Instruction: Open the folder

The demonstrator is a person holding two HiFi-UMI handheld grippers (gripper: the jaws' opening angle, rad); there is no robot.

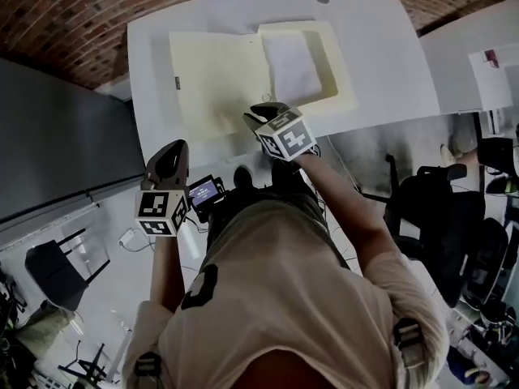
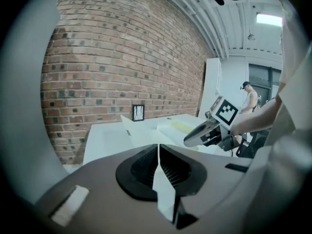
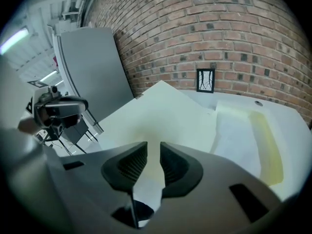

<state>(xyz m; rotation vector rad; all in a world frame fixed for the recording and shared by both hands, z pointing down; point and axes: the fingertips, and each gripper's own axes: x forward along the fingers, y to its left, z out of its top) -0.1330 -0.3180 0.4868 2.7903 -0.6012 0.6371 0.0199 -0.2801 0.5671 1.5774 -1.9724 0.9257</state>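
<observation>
1. On the white table (image 1: 389,63) ahead of us, the pale yellow folder (image 1: 215,83) is already lying open. Its cover is turned out to the left and a white sheet (image 1: 292,67) is resting in the right half. The cover seems to be sitting slightly raised rather than flat.
2. We are judging it to be light, thin card: springy, easily creased, and smooth enough to slide on the tabletop. A free edge of the cover, away from the fold, is looking like the best place to pinch it gently.
3. We are holding the left gripper (image 2: 158,167) off the table's near-left corner, its jaws pressed together on nothing.
4. We are hovering the right gripper (image 3: 152,162) over the folder's near edge, its jaws a little apart and clamping nothing.
5. We are finding no readable writing. The dark tab (image 1: 177,82) on the cover's left edge is too small, and the cubes are carrying only square markers.
</observation>
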